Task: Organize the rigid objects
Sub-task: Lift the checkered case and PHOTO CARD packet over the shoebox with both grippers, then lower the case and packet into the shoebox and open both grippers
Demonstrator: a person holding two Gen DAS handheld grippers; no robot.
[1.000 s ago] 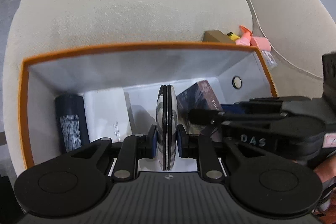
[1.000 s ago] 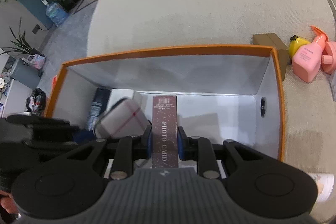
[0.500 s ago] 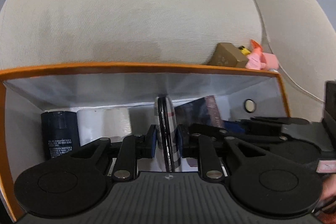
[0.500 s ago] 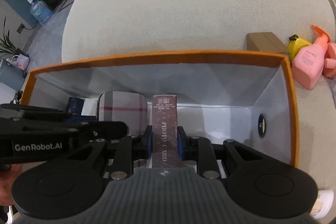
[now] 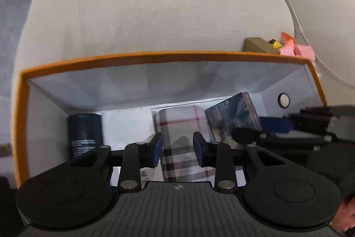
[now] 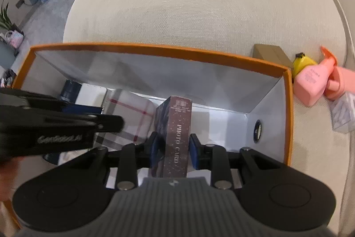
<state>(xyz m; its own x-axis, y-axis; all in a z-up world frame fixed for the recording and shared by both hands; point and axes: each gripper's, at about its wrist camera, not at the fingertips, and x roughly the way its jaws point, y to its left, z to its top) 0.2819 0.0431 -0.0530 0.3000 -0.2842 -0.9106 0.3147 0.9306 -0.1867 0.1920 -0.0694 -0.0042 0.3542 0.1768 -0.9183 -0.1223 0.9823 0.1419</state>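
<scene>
Ahead of both tongs the orange-rimmed box (image 6: 288,117) kept bare floor to the right tongs' right. A second earlier each tool clamped its item; now the left gripper (image 5: 177,148), opening, stood clear of the flat-lying plaid case (image 5: 179,126), and the right gripper (image 6: 174,151), opening, barely flanked the upright photo-card box (image 6: 177,132). A dark can (image 5: 84,132) and white box (image 5: 126,123) sat left.

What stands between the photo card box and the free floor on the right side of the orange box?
Nothing visible does. The photo card box stands inside the orange box, and the white floor to its right is bare.
</scene>
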